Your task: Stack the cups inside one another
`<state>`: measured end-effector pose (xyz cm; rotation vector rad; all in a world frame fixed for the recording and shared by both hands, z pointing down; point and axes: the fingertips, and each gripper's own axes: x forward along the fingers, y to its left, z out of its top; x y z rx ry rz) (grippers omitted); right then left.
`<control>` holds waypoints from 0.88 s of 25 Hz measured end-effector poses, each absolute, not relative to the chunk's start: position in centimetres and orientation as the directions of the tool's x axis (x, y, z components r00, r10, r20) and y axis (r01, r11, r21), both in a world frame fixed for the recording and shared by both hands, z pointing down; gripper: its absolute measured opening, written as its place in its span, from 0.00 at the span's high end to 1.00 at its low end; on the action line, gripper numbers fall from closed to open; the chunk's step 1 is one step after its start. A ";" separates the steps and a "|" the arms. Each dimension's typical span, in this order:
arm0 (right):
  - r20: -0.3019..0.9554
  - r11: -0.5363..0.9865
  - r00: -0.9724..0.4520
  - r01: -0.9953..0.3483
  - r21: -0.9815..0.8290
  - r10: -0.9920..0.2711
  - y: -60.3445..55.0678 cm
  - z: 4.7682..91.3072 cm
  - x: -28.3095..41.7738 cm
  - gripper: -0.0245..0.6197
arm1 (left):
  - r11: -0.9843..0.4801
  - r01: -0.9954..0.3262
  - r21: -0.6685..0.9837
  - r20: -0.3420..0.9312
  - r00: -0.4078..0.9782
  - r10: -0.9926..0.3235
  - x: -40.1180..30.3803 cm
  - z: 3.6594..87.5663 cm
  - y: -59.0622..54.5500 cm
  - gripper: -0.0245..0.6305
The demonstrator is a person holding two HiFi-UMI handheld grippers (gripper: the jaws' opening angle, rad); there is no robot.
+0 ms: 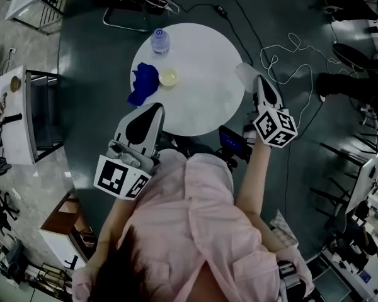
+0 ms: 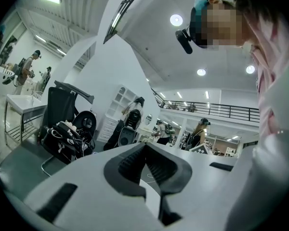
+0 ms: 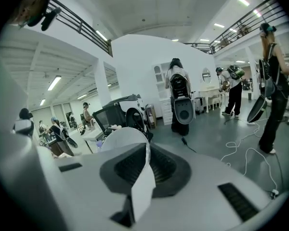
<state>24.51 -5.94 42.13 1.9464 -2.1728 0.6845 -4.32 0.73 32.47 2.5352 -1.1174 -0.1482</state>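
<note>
A small yellowish cup stands upright on the round white table, left of its middle. My right gripper hovers off the table's right edge, shut on the wall of a white paper cup. In the right gripper view the white cup bulges above the jaws, its thin wall pinched between the pads at my right gripper. My left gripper sits over the table's near left edge, below the yellowish cup. In the left gripper view my left gripper has its pads together with nothing between them.
A blue cloth lies beside the yellowish cup, and a clear water bottle stands at the table's far left. Cables trail across the dark floor to the right. A white cabinet stands at left. People walk in the background.
</note>
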 end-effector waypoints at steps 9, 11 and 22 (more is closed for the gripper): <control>0.352 0.117 -0.185 -0.972 -0.205 -0.917 -7.4 39.6 21.8 0.90 | -0.605 -0.710 0.360 0.036 0.659 -0.751 -6.8 32.0 0.8 0.94; 0.345 0.146 -0.208 -0.969 -0.198 -0.915 -7.9 39.2 20.5 0.90 | -0.599 -0.715 0.361 0.036 0.653 -0.757 -7.3 32.0 0.8 0.94; 0.366 0.327 -0.363 -0.932 -0.159 -0.857 -9.5 39.6 12.6 0.90 | -0.581 -0.727 0.366 0.042 0.637 -0.770 -9.1 32.3 0.6 0.94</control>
